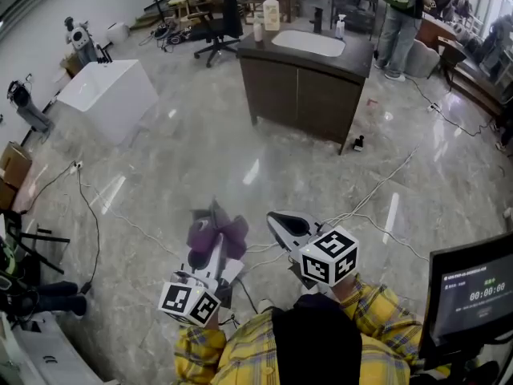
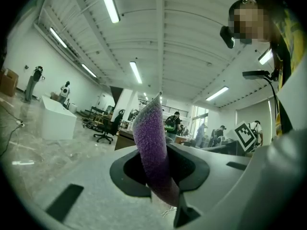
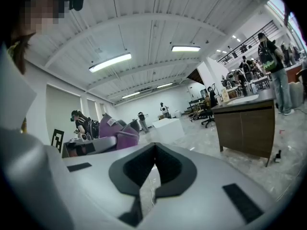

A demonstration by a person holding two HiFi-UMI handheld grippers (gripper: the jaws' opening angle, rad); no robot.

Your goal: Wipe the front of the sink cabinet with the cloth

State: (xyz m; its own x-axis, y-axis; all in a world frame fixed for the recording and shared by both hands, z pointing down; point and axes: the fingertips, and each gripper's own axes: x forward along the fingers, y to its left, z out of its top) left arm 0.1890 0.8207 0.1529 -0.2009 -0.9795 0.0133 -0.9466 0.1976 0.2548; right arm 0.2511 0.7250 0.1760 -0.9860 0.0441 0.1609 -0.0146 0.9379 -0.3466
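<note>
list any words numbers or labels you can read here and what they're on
"00:00:00" on the monitor; the small green line above it is too blurred to read.
Soap bottle on the sink cabinet: label too small to read.
Cubes on the left gripper and right gripper: square marker patterns only, no letters.

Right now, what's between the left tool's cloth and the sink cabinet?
Only bare floor, per the head view; the cloth in the left tool sits well apart from the cabinet.
</note>
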